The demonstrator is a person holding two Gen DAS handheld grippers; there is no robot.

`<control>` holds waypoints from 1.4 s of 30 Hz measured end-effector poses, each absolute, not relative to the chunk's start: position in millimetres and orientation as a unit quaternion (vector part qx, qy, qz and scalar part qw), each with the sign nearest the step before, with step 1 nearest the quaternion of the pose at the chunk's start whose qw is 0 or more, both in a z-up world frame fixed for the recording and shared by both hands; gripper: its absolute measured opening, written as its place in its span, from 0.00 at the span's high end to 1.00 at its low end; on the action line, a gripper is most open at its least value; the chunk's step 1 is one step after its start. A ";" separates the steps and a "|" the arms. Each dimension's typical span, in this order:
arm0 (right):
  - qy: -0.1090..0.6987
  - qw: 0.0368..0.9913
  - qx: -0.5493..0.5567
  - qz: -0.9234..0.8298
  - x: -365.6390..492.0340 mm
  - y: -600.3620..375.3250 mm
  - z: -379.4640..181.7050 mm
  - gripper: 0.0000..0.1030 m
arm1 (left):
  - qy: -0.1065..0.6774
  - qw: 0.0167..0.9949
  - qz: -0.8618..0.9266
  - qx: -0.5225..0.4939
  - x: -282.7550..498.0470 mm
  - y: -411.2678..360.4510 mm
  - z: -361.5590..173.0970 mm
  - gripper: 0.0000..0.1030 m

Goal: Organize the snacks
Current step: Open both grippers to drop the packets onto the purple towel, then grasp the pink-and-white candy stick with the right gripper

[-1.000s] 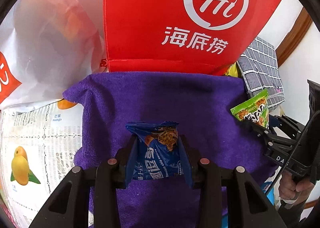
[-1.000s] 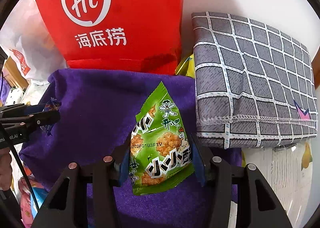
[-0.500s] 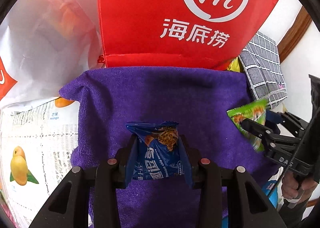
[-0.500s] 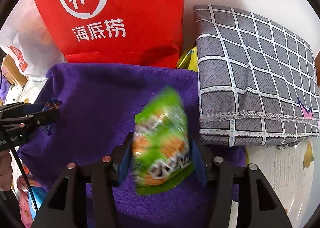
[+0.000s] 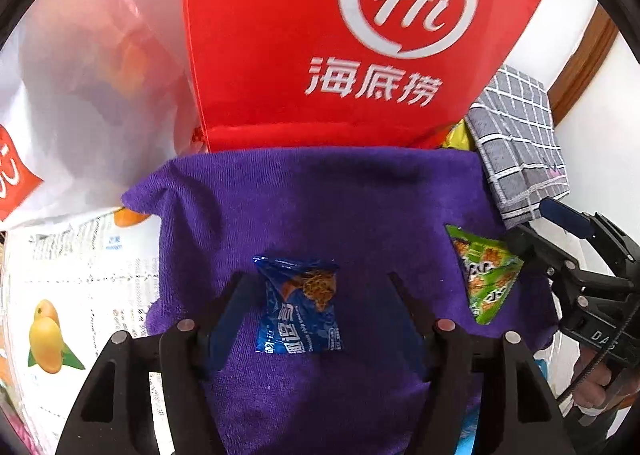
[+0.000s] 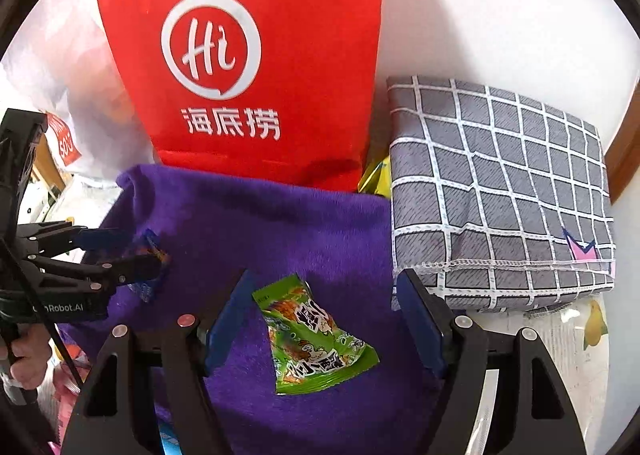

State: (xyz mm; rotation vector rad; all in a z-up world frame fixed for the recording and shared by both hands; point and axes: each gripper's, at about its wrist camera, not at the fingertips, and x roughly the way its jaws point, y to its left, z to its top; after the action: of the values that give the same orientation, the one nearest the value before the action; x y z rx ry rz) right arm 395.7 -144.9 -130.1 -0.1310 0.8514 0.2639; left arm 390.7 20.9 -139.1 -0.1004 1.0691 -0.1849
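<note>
Purple towel [image 5: 320,215] on mango-print cloth [image 5: 76,295], red bag [image 5: 340,35] behind

We count two snack packets on the cloth: one blue packet [image 5: 299,311] and one green packet [image 6: 316,339]. We see one purple towel [image 5: 320,207] under them, one red bag [image 5: 340,39] with white lettering behind it, and one grey checked cloth [image 6: 500,191], folded, at the side. We make out one white plastic bag [image 5: 80,95] beside the red one, and one small yellow wrapper [image 6: 378,177] peeking between the red bag and the checked cloth. We count two grippers: one left gripper [image 5: 318,305] and one right gripper [image 6: 326,305], each with two fingers.
</note>
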 end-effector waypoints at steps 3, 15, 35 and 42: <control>0.404 0.905 -0.061 0.117 388.8 -146.9 -124.5 0.28 | 0.501 0.860 -0.088 -0.049 385.1 21.8 -128.3 0.36; 0.365 0.927 -0.057 0.061 312.5 -177.3 -79.3 0.28 | 0.422 0.901 -0.091 -0.036 323.5 23.5 -60.8 0.36; 0.412 0.907 0.008 0.091 156.5 -210.1 -112.1 0.29 | 0.444 0.888 -0.095 -0.072 191.3 49.9 -65.1 0.36; 0.422 0.893 -0.002 0.155 121.4 -206.4 -141.4 0.45 | 0.451 0.885 -0.085 -0.074 156.8 47.3 -81.1 0.36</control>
State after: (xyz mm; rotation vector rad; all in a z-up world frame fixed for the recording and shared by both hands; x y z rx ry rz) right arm 121.4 -206.4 -141.4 -0.0047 0.8743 0.3218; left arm 156.8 47.3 -81.1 -0.1542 0.9391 -0.1767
